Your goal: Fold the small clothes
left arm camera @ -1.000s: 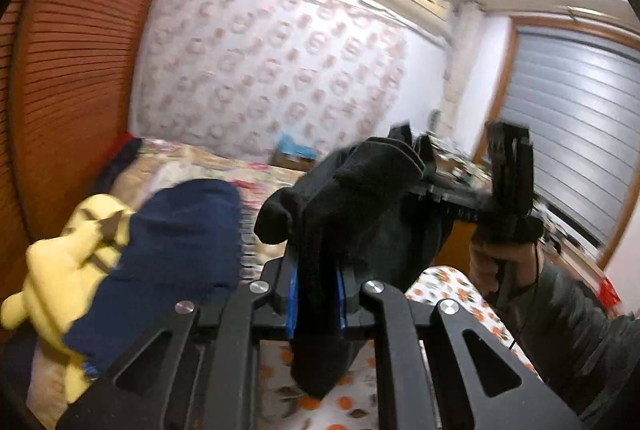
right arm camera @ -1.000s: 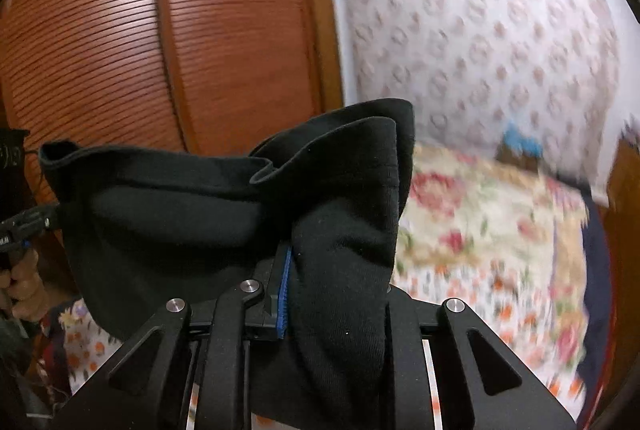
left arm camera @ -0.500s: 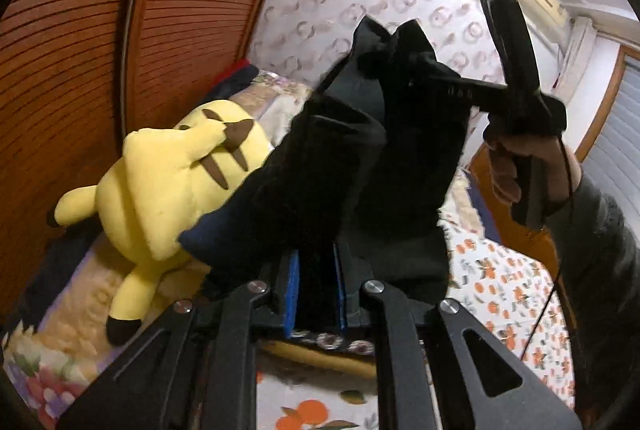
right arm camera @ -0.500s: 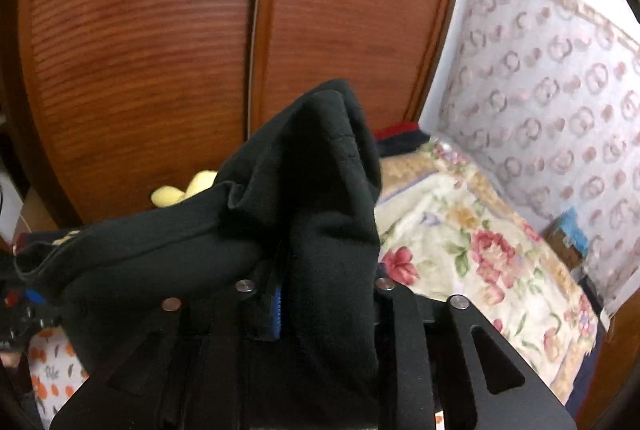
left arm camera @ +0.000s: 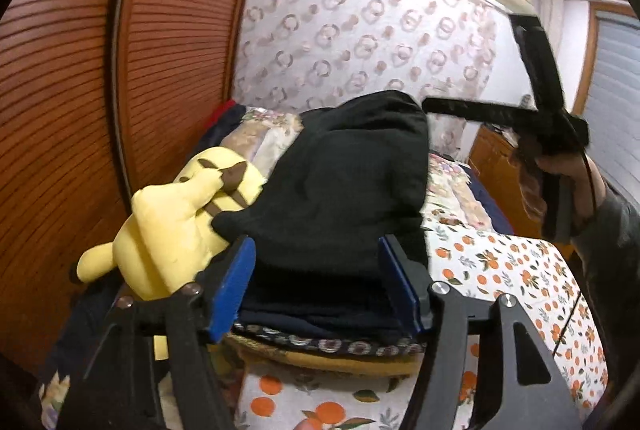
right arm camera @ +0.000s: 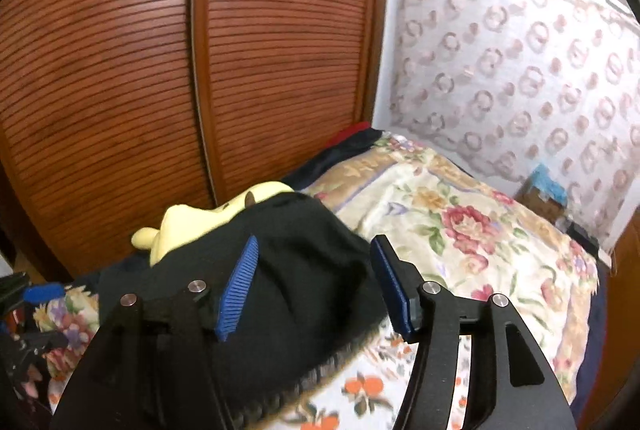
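Observation:
A folded black garment [left arm camera: 344, 190] lies on top of a stack of folded clothes [left arm camera: 320, 318] on the bed, next to a yellow plush toy. My left gripper [left arm camera: 316, 282] is open, its blue pads on either side of the stack's front edge, holding nothing. My right gripper [right arm camera: 316, 282] is open just above the same black garment [right arm camera: 288, 270] and holds nothing. In the left wrist view the right gripper [left arm camera: 472, 110] hangs in the air to the right of the garment, held by a hand.
A yellow plush toy [left arm camera: 180, 222] leans against the stack's left side. A brown slatted wardrobe [right arm camera: 200, 70] stands close on the left. The bed carries an orange-print sheet [left arm camera: 512, 270] and a floral quilt [right arm camera: 460, 230]. A patterned wall [left arm camera: 360, 42] is behind.
Both grippers were shut on the black garment and held it in the air. They have set it down on the stack by the plush toy and opened.

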Available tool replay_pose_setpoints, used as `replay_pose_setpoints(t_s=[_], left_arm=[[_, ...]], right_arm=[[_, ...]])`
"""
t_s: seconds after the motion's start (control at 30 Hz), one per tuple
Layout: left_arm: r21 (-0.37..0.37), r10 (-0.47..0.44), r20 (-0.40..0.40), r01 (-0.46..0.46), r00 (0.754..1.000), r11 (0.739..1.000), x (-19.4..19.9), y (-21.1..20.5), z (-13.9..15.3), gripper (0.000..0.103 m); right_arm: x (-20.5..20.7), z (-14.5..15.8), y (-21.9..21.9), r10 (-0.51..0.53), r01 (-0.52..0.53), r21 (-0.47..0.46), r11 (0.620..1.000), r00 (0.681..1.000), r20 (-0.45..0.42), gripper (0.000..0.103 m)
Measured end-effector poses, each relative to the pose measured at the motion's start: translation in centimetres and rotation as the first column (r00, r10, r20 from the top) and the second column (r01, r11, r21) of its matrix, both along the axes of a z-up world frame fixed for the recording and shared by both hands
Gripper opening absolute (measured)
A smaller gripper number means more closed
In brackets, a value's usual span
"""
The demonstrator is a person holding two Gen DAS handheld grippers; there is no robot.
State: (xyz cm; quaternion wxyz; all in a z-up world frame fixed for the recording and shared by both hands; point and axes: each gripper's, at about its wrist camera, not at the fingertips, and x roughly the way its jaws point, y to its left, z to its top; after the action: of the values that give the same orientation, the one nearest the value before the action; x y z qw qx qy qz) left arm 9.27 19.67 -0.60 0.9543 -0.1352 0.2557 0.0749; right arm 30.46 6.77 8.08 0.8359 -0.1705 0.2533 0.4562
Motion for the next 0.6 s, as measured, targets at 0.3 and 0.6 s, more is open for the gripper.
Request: replay_pose_setpoints(t_s=[0.3,0.6], left_arm=[[0.061,-0.101,0.025,0.099,0.995,0.993,-0.4,-5.3,2.0,0.063],[0.103,-0.155,0.035,0.151,0.987,0.983,-1.4,-10.2,2.3,0.063]], right_arm=[[-6.7,-1.0,-10.7,-0.099,0.101,0.077,0.992,0.995,-0.033,0.069],[-12.6,-1.0,-19.6,-0.233,0.233,0.146,0.962,0.972,-0.015,0.077]])
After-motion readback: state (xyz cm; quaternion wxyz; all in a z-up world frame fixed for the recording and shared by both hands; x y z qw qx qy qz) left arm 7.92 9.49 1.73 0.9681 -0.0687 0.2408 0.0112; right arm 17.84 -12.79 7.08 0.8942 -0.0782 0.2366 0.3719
